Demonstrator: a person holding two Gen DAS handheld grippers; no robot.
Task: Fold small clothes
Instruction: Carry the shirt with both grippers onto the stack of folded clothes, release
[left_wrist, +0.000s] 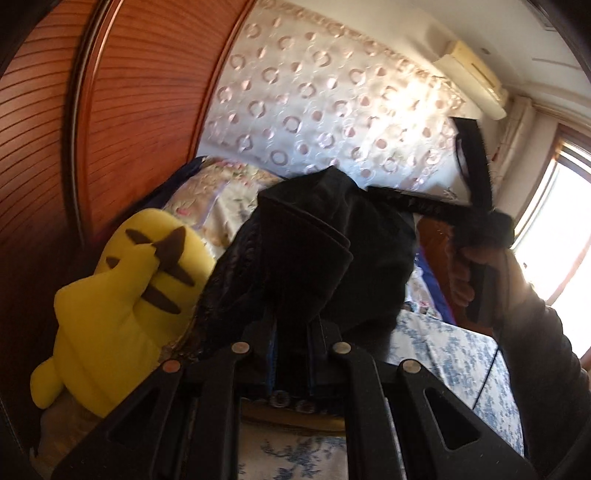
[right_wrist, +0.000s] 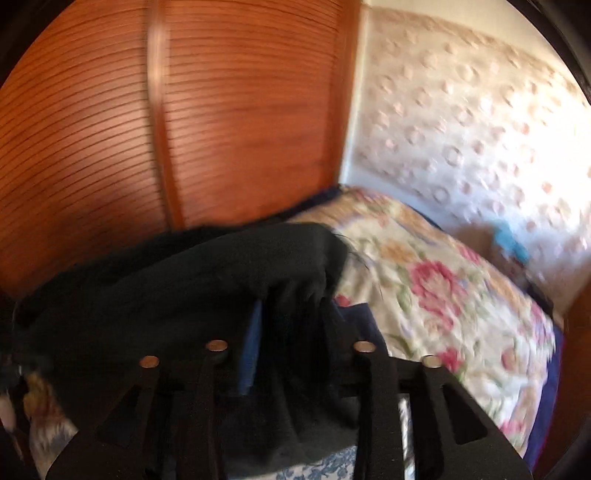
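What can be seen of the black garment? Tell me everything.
The black garment is soft, dark, knit-looking cloth, lifted off the bed and bunched in thick folds. The left hand-held gripper pinches one part; the right hand-held gripper pinches another, cloth draping over its fingers. It hangs above the floral bedding, beside a yellow plush toy.

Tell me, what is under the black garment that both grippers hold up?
Under the black garment a blue floral sheet shows, with a flowered quilt farther back. The left gripper and right gripper pinch it; the cloth hides the bed directly beneath.
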